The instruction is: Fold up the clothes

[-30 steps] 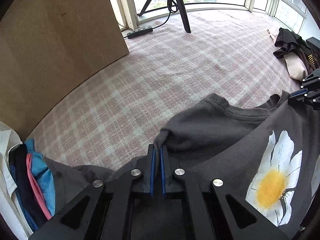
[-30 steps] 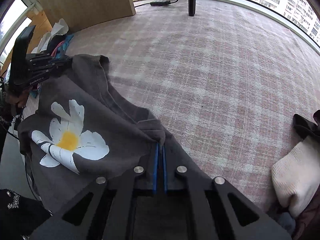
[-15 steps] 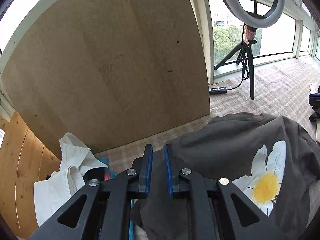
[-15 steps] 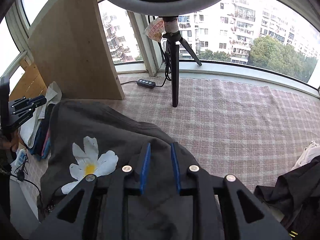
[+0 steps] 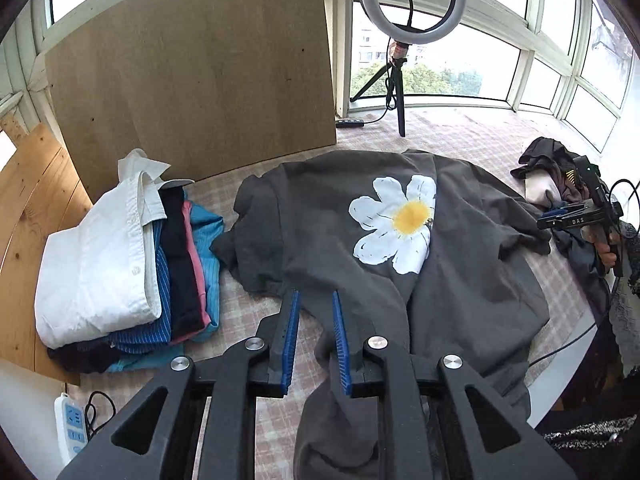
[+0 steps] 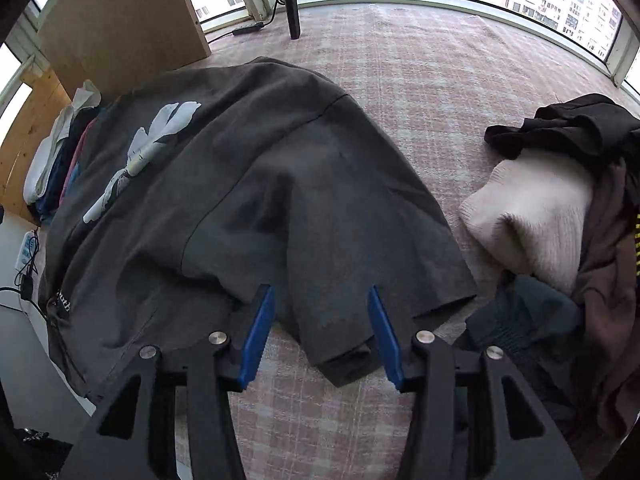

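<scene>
**Grey T-shirt spread on the checked cloth; both grippers apart and empty**

- Stack of folded clothes (image 5: 120,264): left edge of the checked cloth (image 5: 460,136), white shirt on top, blue, dark and pink pieces beneath. Just beside the T-shirt's left sleeve.
- Left gripper (image 5: 314,298): jaws spread a moderate way, blue pads bare, nothing between them. The tips sit at the T-shirt's near hem; whether they touch the fabric cannot be told.
- T-shirt (image 5: 328,240): dark grey, white-and-yellow flower print facing up, lying rumpled across the middle of the cloth. Its lower part hangs over the near edge.
- Right gripper (image 6: 322,294): jaws spread wide, holding nothing. They stand to either side of the right sleeve end; contact cannot be told. In the left wrist view this gripper (image 5: 554,216) is at the right edge, held in a hand (image 5: 608,256).
- Pile of unfolded clothes (image 6: 560,208): right edge of the cloth, cream knit and black garments, close to the sleeve.
- Open room: bare cloth beyond the T-shirt up to the tripod (image 5: 396,92) and windows.
</scene>
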The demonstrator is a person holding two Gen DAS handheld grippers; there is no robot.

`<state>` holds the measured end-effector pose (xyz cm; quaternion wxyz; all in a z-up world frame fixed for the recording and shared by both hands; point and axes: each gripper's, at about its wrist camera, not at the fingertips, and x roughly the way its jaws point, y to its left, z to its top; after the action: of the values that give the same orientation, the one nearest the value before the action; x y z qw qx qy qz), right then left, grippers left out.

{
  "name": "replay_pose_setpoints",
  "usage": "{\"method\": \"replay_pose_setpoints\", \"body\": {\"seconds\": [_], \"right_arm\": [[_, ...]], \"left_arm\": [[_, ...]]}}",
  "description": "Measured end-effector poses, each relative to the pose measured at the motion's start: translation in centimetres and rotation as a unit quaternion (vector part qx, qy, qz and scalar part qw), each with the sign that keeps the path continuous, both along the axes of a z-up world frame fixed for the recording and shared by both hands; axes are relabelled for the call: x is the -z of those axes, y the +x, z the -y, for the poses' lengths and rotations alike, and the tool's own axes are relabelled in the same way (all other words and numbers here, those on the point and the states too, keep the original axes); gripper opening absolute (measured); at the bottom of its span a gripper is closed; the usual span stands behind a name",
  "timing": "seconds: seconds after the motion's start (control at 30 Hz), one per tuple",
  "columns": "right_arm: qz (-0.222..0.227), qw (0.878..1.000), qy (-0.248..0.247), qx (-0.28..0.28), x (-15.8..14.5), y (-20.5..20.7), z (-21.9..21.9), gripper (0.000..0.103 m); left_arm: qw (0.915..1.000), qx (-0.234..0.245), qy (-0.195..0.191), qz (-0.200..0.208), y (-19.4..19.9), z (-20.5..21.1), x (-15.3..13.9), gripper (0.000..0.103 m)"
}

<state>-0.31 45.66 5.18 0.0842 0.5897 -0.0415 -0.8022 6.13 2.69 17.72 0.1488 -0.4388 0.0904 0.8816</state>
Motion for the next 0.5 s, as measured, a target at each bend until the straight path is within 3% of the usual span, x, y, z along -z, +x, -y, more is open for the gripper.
{"method": "replay_pose_setpoints", "body": {"seconds": [0.13,0.17,0.2,0.37,0.43,0.5], "right_arm": [[0.017,0.999,0.002,-0.039,1.6,-0.8,0.4,0.044],[0.016,0.999,0.005,-0.05,1.6,-1.0,0.5,0.02],[0.012,0.998,0.009,-0.055,1.4,-1.2,0.3,0.002],[-0.074,0.997,0.025,0.004,-4.1,-2.1,-4.7,0.005],[-0.078,0.997,0.016,-0.02,-6.0,-1.8,-5.0,0.023],[-0.073,0.995,-0.027,-0.067,-6.9,-1.1,-3.8,0.037]], "left_arm": [[0.9985,-0.05,-0.018,-0.01,5.8,0.8,-0.8,0.018],[0.9972,-0.07,-0.02,-0.016,7.5,1.1,-1.2,0.018],[0.9954,-0.091,-0.022,-0.021,9.1,1.5,-1.7,0.018],[0.9763,-0.213,0.009,-0.036,16.9,3.7,-4.2,0.018],[0.972,-0.233,0.002,-0.028,19.2,2.3,-3.7,0.018],[0.9749,-0.222,0.007,-0.016,20.4,-0.7,-2.1,0.023]]}}
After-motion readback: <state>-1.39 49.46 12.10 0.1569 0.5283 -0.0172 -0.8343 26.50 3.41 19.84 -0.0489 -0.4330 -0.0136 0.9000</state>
